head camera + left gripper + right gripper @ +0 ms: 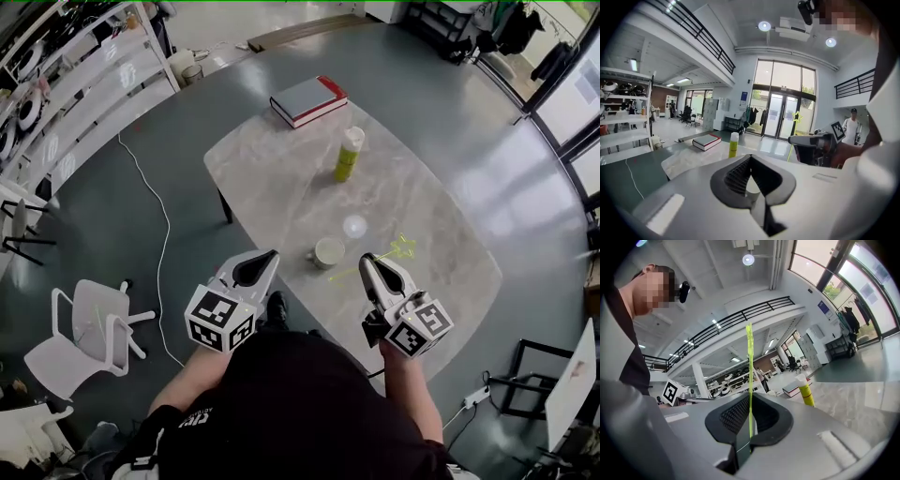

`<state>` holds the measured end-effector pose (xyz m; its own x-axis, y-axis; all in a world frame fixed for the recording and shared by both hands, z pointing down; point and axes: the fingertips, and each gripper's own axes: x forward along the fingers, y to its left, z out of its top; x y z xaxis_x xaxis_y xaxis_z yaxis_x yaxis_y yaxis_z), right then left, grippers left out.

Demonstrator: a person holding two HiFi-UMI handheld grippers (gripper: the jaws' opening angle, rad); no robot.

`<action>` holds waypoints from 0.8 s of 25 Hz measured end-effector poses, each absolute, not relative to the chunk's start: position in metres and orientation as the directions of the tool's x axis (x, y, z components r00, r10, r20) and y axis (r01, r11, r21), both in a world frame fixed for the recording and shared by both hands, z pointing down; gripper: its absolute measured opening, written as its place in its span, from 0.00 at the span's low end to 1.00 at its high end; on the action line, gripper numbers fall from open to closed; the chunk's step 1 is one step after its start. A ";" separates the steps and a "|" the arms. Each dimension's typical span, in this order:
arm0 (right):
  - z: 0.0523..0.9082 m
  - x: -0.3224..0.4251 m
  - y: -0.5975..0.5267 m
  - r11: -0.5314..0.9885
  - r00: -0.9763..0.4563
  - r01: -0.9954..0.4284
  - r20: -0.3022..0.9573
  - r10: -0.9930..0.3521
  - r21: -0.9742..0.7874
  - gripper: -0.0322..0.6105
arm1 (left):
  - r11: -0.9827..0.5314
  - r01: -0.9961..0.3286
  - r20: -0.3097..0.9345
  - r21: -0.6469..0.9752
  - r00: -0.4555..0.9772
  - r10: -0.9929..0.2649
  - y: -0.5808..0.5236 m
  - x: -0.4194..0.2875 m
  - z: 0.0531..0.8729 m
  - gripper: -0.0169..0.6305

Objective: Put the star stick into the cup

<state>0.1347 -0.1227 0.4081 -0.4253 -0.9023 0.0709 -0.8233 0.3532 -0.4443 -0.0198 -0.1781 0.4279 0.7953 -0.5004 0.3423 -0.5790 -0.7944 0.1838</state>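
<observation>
My right gripper (367, 263) is shut on the thin yellow-green star stick (403, 247), which crosses its jaws. The star end points right and away, and the plain end reaches toward the near side of the cup. In the right gripper view the star stick (749, 380) rises straight up out of the closed jaws of the right gripper (748, 438). The pale cup (329, 252) stands upright on the table just left of that gripper. My left gripper (269, 256) hovers at the table's near edge left of the cup, shut and empty. In its own view the star stick (797, 117) shows above the right gripper (792, 139).
A yellow-green bottle (349, 154) stands mid-table and a red-edged book (308, 100) lies at the far end of the marble table (281, 187). A white chair (89, 333) and a white cable (165, 244) are on the floor at left. Shelving lines the left wall.
</observation>
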 end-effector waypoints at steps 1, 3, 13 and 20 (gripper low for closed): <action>0.408 0.132 -0.132 0.347 -0.420 -0.828 0.076 -0.905 -0.441 0.10 | -0.802 -0.567 0.342 0.188 0.803 -0.488 -0.187 -0.019 0.428 0.03; 0.408 0.128 -0.148 0.324 -0.399 -0.836 0.085 -0.913 -0.443 0.10 | -0.818 -0.538 0.342 0.201 0.821 -0.457 -0.202 -0.018 0.430 0.03; 0.412 0.121 -0.196 0.185 -0.264 -0.892 0.144 -0.954 -0.412 0.10 | -0.902 -0.351 0.352 0.253 0.902 -0.252 -0.244 -0.006 0.449 0.03; 0.436 0.141 -0.196 0.078 -0.174 -0.903 0.194 -0.965 -0.423 0.10 | -0.931 -0.254 0.369 0.261 0.918 -0.147 -0.258 0.027 0.475 0.03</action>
<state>0.1413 -0.1956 0.4365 -0.1741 -0.9654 0.1942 -0.9030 0.0779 -0.4226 0.0270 -0.2582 0.4748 0.9178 -0.1470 0.3689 -0.2541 -0.9313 0.2609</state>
